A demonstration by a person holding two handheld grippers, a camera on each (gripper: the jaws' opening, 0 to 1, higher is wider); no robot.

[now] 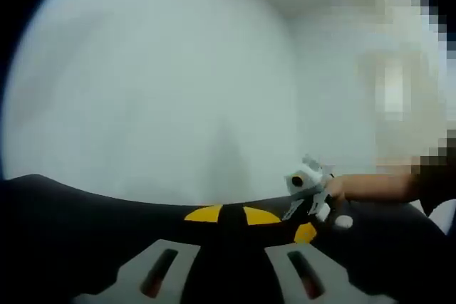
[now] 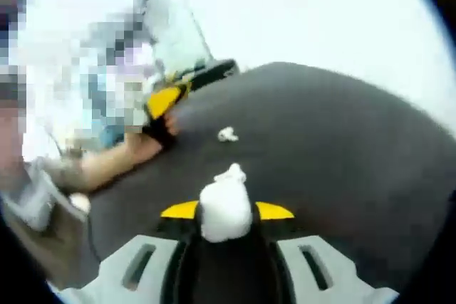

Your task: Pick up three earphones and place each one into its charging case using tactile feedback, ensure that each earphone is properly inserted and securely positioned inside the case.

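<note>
In the right gripper view my right gripper (image 2: 225,213) is shut on a white rounded earphone (image 2: 225,208) with a small lump on top; blur hides its detail. It hangs over a black table (image 2: 320,147). A second small white earphone (image 2: 228,134) lies on the table farther out. Beyond it a hand holds my left gripper (image 2: 178,94), yellow-tipped. In the left gripper view my left gripper (image 1: 232,215) has its yellow tips close together with nothing between them. The right gripper (image 1: 310,190) comes in from the right, a small white piece (image 1: 343,222) beside it.
A pale wall (image 1: 157,83) rises behind the black table (image 1: 71,211). A person's forearm (image 2: 114,158) rests on the table at the left of the right gripper view. A glass panel and blurred clutter (image 2: 171,26) stand behind it.
</note>
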